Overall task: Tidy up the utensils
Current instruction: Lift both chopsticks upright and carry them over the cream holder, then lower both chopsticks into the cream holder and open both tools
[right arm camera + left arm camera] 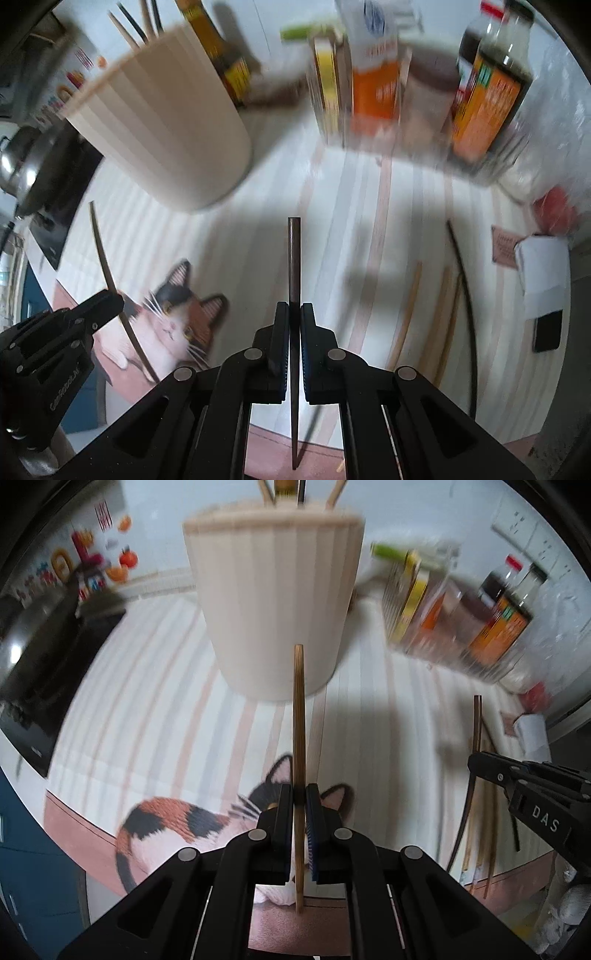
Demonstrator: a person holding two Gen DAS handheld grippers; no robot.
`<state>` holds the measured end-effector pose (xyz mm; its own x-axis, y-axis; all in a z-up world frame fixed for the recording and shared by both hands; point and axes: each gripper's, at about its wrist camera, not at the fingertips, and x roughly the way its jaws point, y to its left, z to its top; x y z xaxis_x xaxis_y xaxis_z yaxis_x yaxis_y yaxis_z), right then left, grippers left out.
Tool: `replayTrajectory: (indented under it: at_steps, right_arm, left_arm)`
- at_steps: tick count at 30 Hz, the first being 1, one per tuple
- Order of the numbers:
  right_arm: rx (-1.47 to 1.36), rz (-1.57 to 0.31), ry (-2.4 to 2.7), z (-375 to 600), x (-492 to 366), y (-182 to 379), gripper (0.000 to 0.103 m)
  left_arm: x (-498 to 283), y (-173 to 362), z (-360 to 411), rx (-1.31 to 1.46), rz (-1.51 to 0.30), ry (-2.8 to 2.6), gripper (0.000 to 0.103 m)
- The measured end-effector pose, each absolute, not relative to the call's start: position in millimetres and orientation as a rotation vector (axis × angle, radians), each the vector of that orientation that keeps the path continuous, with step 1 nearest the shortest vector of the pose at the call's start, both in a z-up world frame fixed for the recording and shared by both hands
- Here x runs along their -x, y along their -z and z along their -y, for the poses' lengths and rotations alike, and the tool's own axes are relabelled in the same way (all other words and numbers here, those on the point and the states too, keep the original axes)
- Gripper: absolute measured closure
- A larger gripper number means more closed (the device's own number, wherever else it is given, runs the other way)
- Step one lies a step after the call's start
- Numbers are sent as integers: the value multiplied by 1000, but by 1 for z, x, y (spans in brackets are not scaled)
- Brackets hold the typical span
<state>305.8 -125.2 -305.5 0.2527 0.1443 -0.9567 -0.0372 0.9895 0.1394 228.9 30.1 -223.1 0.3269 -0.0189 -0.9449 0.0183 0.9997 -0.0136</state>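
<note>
Midway through: several chopsticks already upright in the ribbed cream holder (273, 602) near the worktop's back edge. Left gripper (300, 805) clamped on a pale bamboo chopstick (298, 716); right gripper (294, 325) clamped on a dark, tapered chopstick (294, 258). Loose chopsticks (448, 314) left on the striped cat-print mat (369, 229) toward its right edge.
</note>
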Motion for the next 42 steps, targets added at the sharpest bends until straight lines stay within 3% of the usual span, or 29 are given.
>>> replayTrajectory:
  at_steps: [11, 16, 22, 28, 42]
  right_arm:
    - [-182, -974, -187, 117, -323, 166, 98]
    - [-232, -825, -224, 122, -354, 83, 98]
    - [-261, -730, -240, 122, -401, 27, 98]
    - [-250, -717, -263, 102, -443, 19, 98]
    - [-217, -821, -275, 76, -488, 66, 98]
  left_arm:
    - [-265, 93, -28, 61, -954, 123, 99]
    - [-292, 29, -30, 109, -852, 166, 99]
    - [-327, -21, -45, 128, -763, 135, 99]
    - [-366, -30, -62, 120, -743, 69, 99]
    - [-424, 29, -64, 148, -825, 32, 99]
